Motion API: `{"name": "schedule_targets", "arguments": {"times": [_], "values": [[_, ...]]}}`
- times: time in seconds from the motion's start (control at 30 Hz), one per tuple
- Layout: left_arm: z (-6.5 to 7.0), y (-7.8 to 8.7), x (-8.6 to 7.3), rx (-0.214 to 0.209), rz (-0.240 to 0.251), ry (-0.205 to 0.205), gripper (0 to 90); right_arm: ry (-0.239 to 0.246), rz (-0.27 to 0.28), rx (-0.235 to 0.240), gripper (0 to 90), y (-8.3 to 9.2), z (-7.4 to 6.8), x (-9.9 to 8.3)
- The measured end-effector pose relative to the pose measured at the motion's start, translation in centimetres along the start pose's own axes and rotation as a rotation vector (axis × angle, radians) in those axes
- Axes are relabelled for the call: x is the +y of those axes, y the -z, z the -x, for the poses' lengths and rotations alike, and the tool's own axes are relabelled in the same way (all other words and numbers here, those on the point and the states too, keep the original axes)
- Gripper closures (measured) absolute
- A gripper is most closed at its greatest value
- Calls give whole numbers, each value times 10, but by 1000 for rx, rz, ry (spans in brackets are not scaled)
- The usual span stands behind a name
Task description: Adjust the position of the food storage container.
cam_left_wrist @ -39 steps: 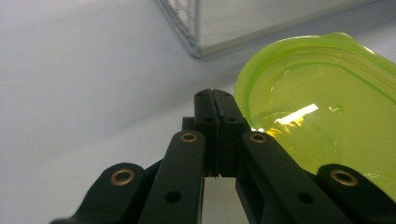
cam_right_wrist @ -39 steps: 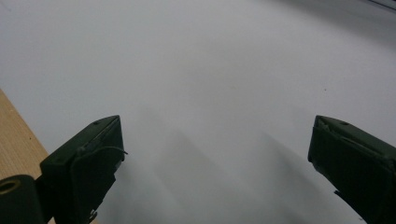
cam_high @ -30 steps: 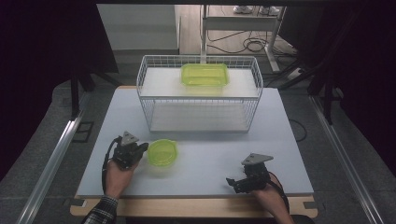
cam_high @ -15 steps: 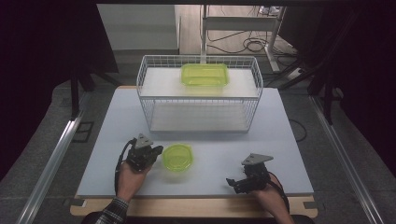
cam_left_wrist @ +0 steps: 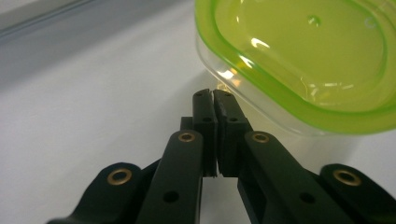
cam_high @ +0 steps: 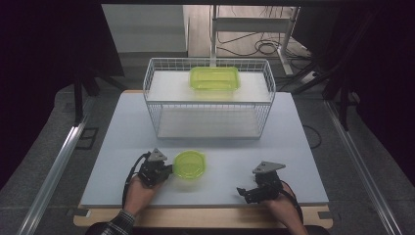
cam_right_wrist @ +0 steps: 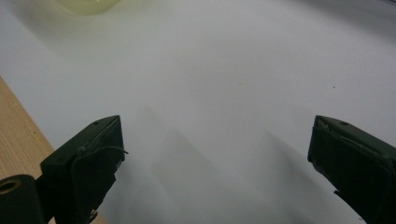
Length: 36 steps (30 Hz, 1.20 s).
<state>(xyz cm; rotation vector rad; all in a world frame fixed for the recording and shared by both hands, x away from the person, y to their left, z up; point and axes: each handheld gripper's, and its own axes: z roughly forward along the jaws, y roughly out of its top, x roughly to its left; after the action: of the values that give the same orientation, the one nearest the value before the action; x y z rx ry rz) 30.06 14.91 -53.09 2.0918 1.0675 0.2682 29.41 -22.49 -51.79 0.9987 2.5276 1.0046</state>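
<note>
Dim room, dark surrounds; white table [cam_high: 303,147] lit from above, cables on the floor beyond. At the far middle, a white wire basket [cam_high: 210,103] with a rectangular green tub [cam_high: 214,78] on its upper level.

Near left of centre: round green container [cam_high: 190,164], lid on, flat on the table. Now further right than a second ago, and a touch nearer the front edge. Left claw [cam_high: 169,171] shifted right along with it, at the container's left side throughout.

Left claw closed, jaws pressed together. In the left gripper view, tips [cam_left_wrist: 214,95] right against the clear wall just under the green lid edge of the container [cam_left_wrist: 299,60]. Whether a thin lip is pinched there or the tips only push: cannot tell.

Right claw [cam_high: 244,193] at the near right, unmoved, jaws spread wide over bare table [cam_right_wrist: 217,140], nothing between them.

Reading: container being slid toward the middle of the table, probably into easier reach of both hands. Well apart from the basket yet; no lift begun.
</note>
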Motion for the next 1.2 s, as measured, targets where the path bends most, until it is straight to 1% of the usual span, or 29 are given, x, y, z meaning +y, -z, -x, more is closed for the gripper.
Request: {"name": "schedule_targets", "arguments": {"times": [0.07,0.2,0.4,0.6,0.7,0.8,0.83,0.9,1.0,1.2], "values": [[4,-3,2,-13,-5,-13,891,2,-1,1,35,0,-1,0],[12,-8,5,-39,-7,-23,891,1,-3,1,35,-1,-1,0],[23,-13,7,-88,-2,-23,890,2,-7,3,35,-1,-2,0],[34,-17,9,-123,-4,-33,890,4,-8,7,35,-2,-2,0],[38,-19,10,-132,-3,-41,888,8,-8,7,35,-2,-3,0],[39,-19,10,-127,-1,-45,874,7,-5,4,35,-1,-3,0],[38,-15,10,-110,7,-50,863,7,-2,2,35,-1,-3,0],[37,-9,9,-91,20,-55,825,5,4,-1,35,0,-2,0],[35,1,5,-47,39,-57,725,5,11,-5,35,1,-2,1],[31,18,-2,-1,85,-50,512,9,20,-4,35,2,-3,1]]}}
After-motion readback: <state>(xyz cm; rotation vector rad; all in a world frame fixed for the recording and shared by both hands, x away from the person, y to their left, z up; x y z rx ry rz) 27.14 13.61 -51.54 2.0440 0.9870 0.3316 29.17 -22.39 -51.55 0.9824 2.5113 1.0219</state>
